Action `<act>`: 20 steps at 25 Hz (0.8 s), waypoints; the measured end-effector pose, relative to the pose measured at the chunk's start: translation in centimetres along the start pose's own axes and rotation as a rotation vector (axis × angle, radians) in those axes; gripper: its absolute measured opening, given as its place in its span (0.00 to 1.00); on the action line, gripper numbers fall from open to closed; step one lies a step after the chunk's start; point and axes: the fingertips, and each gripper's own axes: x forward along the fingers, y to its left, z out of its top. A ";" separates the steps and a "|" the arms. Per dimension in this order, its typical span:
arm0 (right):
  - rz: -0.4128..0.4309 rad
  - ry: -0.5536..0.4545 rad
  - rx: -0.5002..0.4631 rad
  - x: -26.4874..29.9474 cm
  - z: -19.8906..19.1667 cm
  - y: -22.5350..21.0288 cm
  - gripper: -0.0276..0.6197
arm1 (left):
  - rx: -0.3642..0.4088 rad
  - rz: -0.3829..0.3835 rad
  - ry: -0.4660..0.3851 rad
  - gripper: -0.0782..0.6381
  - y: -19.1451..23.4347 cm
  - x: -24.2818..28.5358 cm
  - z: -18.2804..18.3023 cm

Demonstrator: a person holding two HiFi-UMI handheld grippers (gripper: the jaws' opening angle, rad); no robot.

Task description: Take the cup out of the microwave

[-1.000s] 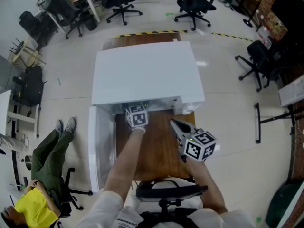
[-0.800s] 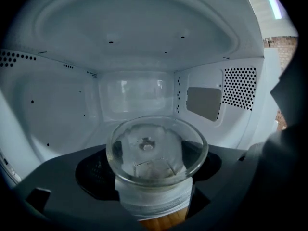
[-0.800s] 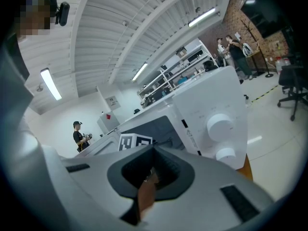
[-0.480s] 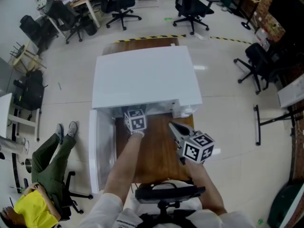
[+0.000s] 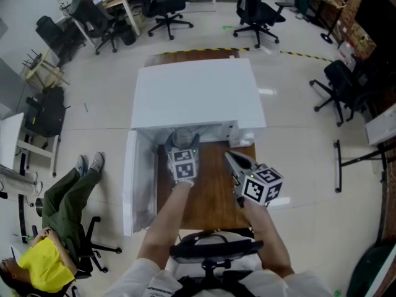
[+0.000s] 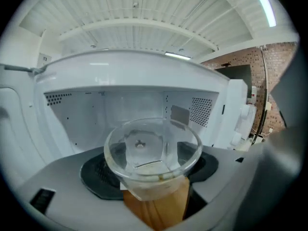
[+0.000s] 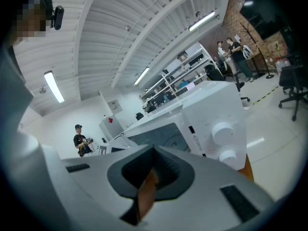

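We hold the clear cup point(image 6: 153, 150) in our left gripper point(image 5: 183, 143), whose fingers have just been closing and now clamp its sides, right at the mouth of the open microwave point(image 5: 197, 94). Our right gripper point(image 5: 231, 159) hovers beside it over the wooden surface point(image 5: 207, 197), fingers together and empty.

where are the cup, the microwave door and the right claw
cup point(image 6: 153, 153), left gripper view, inside of bowl
microwave door point(image 5: 137, 184), head view, inner face
right claw point(image 5: 228, 158), head view, between its tips

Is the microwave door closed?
No, the door of the microwave stands swung wide open on the left side in the head view.
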 end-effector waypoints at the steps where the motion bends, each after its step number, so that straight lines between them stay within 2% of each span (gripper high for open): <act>1: 0.000 0.000 -0.001 -0.1 0.0 0.4 0.06 | -0.002 -0.010 -0.004 0.59 -0.3 -1.1 0.1; 9: -0.004 -0.017 -0.005 -1.3 -0.5 2.4 0.06 | -0.021 -0.074 -0.047 0.59 -2.9 -9.7 1.1; 20: -0.010 -0.033 -0.025 -3.0 -2.7 8.3 0.06 | -0.053 -0.140 -0.101 0.59 -2.5 -21.4 2.5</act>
